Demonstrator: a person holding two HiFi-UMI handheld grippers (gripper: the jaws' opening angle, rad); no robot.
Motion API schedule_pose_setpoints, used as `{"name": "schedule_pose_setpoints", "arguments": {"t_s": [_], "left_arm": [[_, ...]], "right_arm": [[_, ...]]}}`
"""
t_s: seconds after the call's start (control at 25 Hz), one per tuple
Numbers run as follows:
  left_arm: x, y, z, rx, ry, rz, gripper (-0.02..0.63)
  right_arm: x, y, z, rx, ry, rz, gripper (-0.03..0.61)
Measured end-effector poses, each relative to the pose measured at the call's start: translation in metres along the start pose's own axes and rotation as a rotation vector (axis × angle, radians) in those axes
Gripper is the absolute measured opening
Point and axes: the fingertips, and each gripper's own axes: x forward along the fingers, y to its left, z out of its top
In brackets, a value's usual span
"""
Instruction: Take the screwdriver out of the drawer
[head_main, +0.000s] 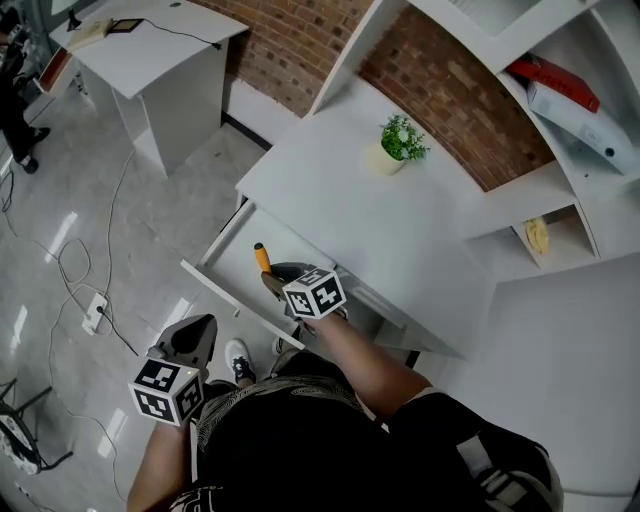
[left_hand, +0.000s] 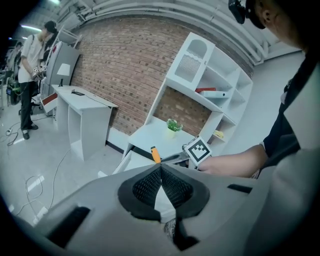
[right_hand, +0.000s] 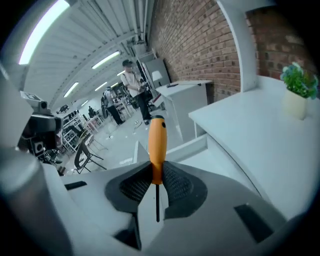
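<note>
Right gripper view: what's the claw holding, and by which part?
The right claw is shut on the screwdriver, gripping its orange handle at the end next to the shaft. The left claw is shut, empty.

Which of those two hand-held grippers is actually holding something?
The right hand-held gripper: it clamps the orange screwdriver at the drawer. The left hand-held gripper is shut, empty.

right gripper (right_hand: 156, 186) | fingers (right_hand: 176, 184) clamp screwdriver (right_hand: 157, 150) handle | above open drawer (right_hand: 200, 150)
</note>
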Motion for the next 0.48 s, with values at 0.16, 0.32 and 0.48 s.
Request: {"name": "schedule_pose_setpoints", "arguments": {"t_s": [0.16,0.32,0.48], "left_arm": [[-0.007,-0.008,0.015,0.047,-0.028,-0.027,0.017],[-0.009,-0.02,0.029,0.097,-0.048,-0.076,0.017],[-0.012,-0.033,0.043,0.14,-0.073,-0.12,0.017]], "right_arm": [[-0.036,0.023,0.031,0.009,-0.141,0.004,0.072],[-0.076,0.043,0.059,-0.005,-0.277,-0.012,0.072],[-0.112,0.064,0.075,-0.027,-0.36,-0.027,0.072]]}}
